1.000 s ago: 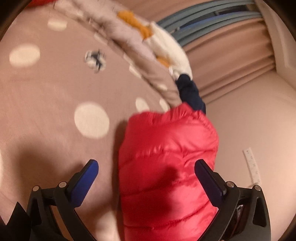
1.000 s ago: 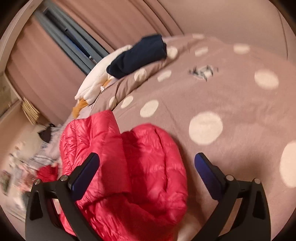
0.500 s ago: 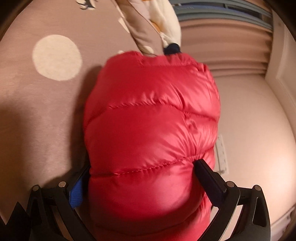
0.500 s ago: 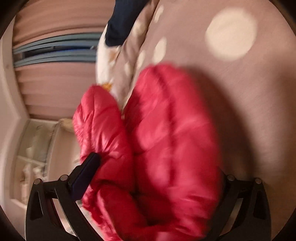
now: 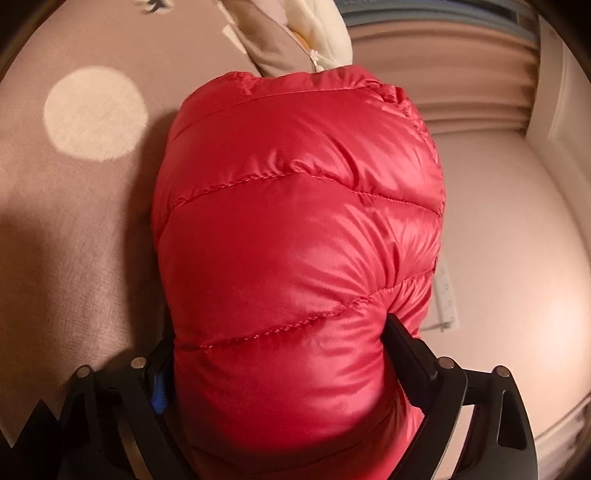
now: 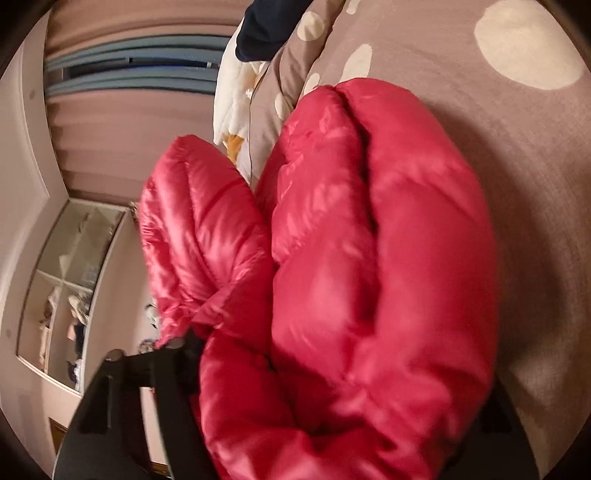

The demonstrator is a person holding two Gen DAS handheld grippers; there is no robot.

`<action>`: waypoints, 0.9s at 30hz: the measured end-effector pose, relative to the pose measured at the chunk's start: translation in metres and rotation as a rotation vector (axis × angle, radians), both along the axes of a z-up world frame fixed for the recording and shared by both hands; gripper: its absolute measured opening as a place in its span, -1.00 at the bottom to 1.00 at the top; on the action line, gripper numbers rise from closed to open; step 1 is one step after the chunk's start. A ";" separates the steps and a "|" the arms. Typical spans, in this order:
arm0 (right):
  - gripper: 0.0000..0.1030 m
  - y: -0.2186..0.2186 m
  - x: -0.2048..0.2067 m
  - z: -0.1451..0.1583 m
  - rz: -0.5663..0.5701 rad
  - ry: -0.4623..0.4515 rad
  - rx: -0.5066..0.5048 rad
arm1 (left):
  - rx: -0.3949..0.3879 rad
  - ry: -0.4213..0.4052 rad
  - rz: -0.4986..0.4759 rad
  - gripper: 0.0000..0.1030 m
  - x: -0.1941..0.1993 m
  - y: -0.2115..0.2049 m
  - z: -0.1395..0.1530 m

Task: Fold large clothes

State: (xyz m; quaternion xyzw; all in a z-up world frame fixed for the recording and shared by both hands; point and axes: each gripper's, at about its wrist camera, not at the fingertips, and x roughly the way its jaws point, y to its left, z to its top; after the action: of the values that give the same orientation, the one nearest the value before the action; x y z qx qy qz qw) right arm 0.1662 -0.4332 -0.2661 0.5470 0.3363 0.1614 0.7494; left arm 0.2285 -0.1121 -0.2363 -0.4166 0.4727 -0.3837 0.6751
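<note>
Left wrist view: the red puffy jacket (image 5: pixel 299 251) fills the centre of the frame, bundled into a rounded mass with its stitched quilting lines running across. It lies on the brown bedcover (image 5: pixel 74 229), which carries pale round spots. The left gripper (image 5: pixel 275 354) has its jaws spread wide, one finger on each side of the bundle, both pressed against the fabric; whether they are squeezing it or only straddling it cannot be told. Beyond the jacket's far edge sits a cream pillow (image 5: pixel 325 33) against a folded part of the cover, and past that hang pleated curtains (image 5: pixel 461 92).

Right wrist view, somewhat blurred: the jacket (image 6: pixel 369 258) shows as two thick folded lobes, the larger resting on the bedcover (image 6: pixel 517 166), the smaller reaching over the bed's edge. The right gripper (image 6: pixel 314 387) is largely buried in the fabric; only its left finger (image 6: pixel 188 354) shows, touching the jacket, so how far the jaws stand apart cannot be told. A dark blue garment (image 6: pixel 266 26) lies on the pillow (image 6: pixel 232 99) at the head of the bed. At the left stands a white shelf unit (image 6: pixel 70 280) with open compartments; they hold small items, too blurred to identify.
</note>
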 end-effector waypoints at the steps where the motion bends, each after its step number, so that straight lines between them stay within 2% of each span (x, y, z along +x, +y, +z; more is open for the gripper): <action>1: 0.13 0.000 -0.001 0.003 0.002 -0.016 -0.003 | 0.031 -0.028 -0.001 0.74 -0.004 -0.002 0.009; 5: 0.11 0.002 -0.003 0.018 0.037 -0.093 0.035 | 0.108 -0.145 0.002 0.73 -0.020 -0.003 0.045; 10: 0.12 0.014 -0.011 0.060 0.066 -0.242 -0.002 | 0.062 -0.273 0.024 0.73 -0.045 0.017 0.093; 15: 0.15 0.027 -0.023 0.102 0.107 -0.385 -0.024 | 0.054 -0.419 0.034 0.74 -0.084 0.039 0.141; 19: 0.18 0.045 -0.024 0.120 0.127 -0.428 -0.044 | 0.080 -0.481 0.106 0.74 -0.107 0.046 0.160; 24: 0.20 0.055 -0.027 0.132 0.160 -0.464 -0.057 | 0.103 -0.524 0.142 0.74 -0.129 0.051 0.176; 27: 0.20 0.054 -0.028 0.136 0.165 -0.488 -0.051 | 0.103 -0.542 0.156 0.74 -0.116 0.053 0.177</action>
State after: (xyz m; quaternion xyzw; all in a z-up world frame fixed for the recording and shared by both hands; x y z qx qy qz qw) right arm 0.1385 -0.3794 -0.1302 0.4436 0.1929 0.3410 0.8061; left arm 0.1124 -0.0591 -0.0595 -0.2991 0.2607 -0.4034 0.8245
